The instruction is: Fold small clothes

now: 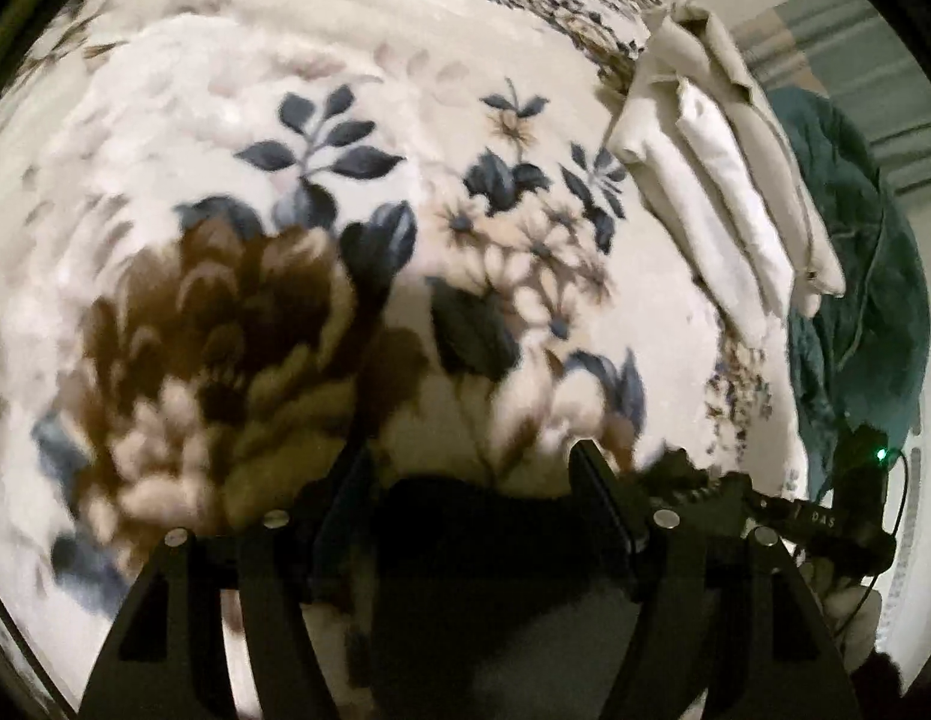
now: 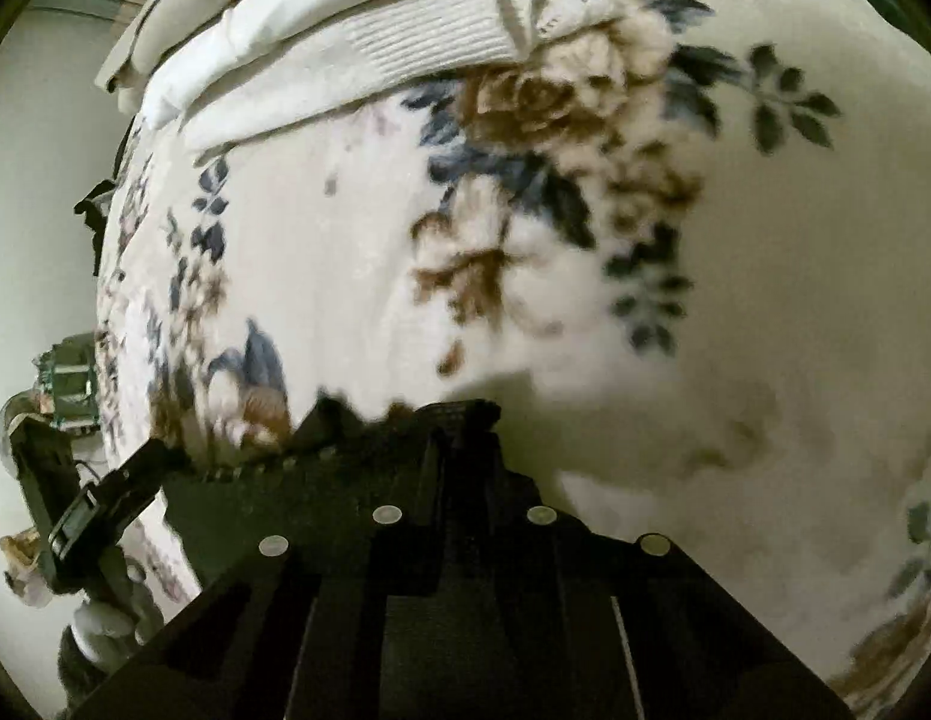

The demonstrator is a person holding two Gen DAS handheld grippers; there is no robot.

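Note:
A stack of folded white and cream clothes (image 1: pixel 729 180) lies on the floral blanket (image 1: pixel 405 90) at the right edge of the bed; it also shows at the top left of the right wrist view (image 2: pixel 345 42). My left gripper (image 1: pixel 471 468) is open, and a dark shape, perhaps cloth or shadow, lies between its fingers. My right gripper (image 2: pixel 459 408) is shut with its fingers together, low over the blanket (image 2: pixel 765 300), with dark material at its left side. The other gripper shows at the right in the left wrist view (image 1: pixel 837 516).
A dark teal cloth (image 1: pixel 855 276) hangs off the bed's right side. The bed edge drops to a pale floor at the left of the right wrist view, where the other gripper (image 2: pixel 93 516) and a gloved hand (image 2: pixel 105 624) show.

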